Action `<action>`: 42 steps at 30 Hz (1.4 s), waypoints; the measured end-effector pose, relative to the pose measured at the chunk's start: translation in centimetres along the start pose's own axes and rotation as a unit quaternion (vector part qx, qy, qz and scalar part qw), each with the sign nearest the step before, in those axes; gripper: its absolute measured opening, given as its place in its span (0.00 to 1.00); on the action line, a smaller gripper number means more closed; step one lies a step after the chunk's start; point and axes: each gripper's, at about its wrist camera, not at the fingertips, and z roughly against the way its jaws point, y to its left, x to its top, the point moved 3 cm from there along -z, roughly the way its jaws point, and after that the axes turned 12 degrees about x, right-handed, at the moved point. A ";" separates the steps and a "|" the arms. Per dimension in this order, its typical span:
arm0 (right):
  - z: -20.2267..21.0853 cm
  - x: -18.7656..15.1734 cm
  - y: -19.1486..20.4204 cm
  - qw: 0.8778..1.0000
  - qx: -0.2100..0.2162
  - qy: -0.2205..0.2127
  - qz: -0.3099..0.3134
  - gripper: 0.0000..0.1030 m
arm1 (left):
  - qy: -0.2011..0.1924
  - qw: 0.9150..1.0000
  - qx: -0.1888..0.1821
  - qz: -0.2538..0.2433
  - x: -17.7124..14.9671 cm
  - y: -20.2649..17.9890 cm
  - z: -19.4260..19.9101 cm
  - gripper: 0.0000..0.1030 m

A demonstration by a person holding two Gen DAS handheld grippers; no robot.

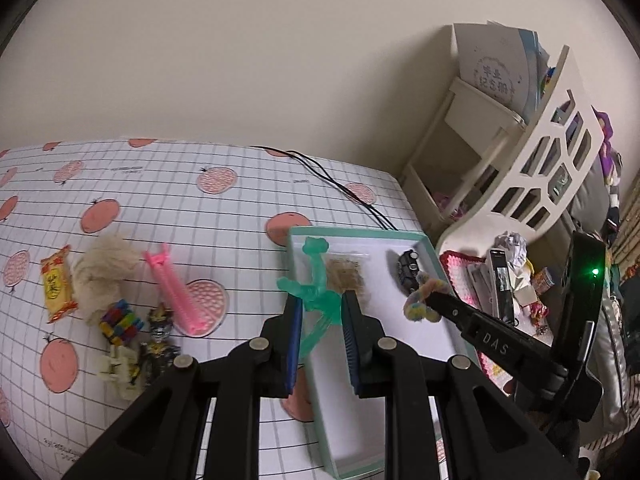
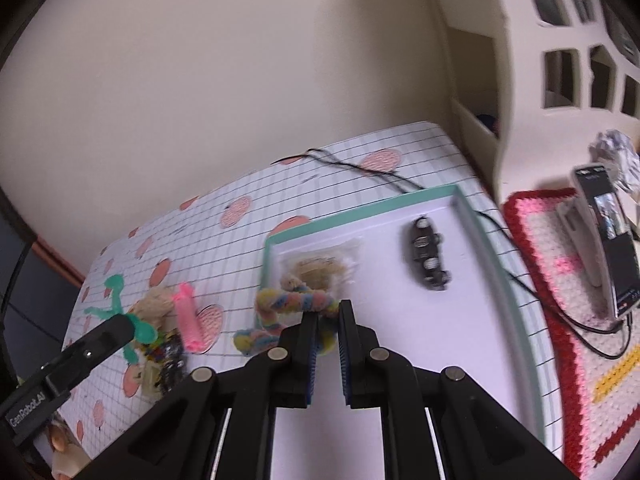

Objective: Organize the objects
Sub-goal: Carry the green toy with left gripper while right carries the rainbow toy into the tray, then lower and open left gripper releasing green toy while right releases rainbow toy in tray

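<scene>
Toys are going into the tray (image 1: 424, 242), a white tray with a mint rim lying under and ahead of both claws. The left claw (image 1: 320, 312) is nearly closed on a green bendy figure (image 1: 316, 276), whose head reaches forward past the tips over the tray's near corner. The right claw (image 2: 326, 314) is fully closed on a pastel fuzzy twist (image 2: 288, 304), which juts left of its tips above the tray's edge. Ahead of the right claw in the tray lie a toy car (image 2: 426, 254) and a clear packet (image 2: 320, 266). To finish well, I would carry each toy well inside the rim, set it on bare white floor away from the car and packet, lower it close, then open; both are limp and may snag on the pads. Left of the left claw, on the desk (image 1: 160, 184), wait a pink comb (image 1: 176, 296), a fluff ball (image 1: 104, 276) and a yellow sachet (image 1: 58, 284), its print unreadable. "DAS" marks the right claw's arm, "GenRobot.AI" the left's.
</scene>
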 end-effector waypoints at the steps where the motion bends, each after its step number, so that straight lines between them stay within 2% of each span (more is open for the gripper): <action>1: 0.1 0.1 -0.6 1.000 -0.005 -0.004 -0.004 0.10 | 0.001 1.000 -0.002 0.000 0.0 -0.4 -0.3 0.20; 7: 0.7 0.8 -3.2 0.999 -0.038 -0.026 -0.014 0.10 | 0.019 1.000 -0.010 -0.014 -0.3 -2.1 -2.4 0.20; 16: 0.2 1.0 -4.9 0.996 -0.078 -0.031 -0.019 0.10 | 0.041 0.998 -0.006 -0.042 -0.8 -4.2 -5.7 0.20; 20: -0.4 0.9 -5.8 0.996 -0.086 -0.022 -0.021 0.10 | 0.047 0.997 0.005 -0.066 -1.4 -5.1 -7.2 0.20; 31: -1.6 0.1 -7.5 0.994 -0.110 0.001 -0.027 0.10 | 0.093 0.993 0.013 -0.065 -3.4 -5.6 -10.7 0.20; 42: -2.0 -0.3 -7.6 0.994 -0.108 0.011 -0.030 0.11 | 0.104 0.992 0.024 -0.074 -4.3 -6.0 -11.5 0.20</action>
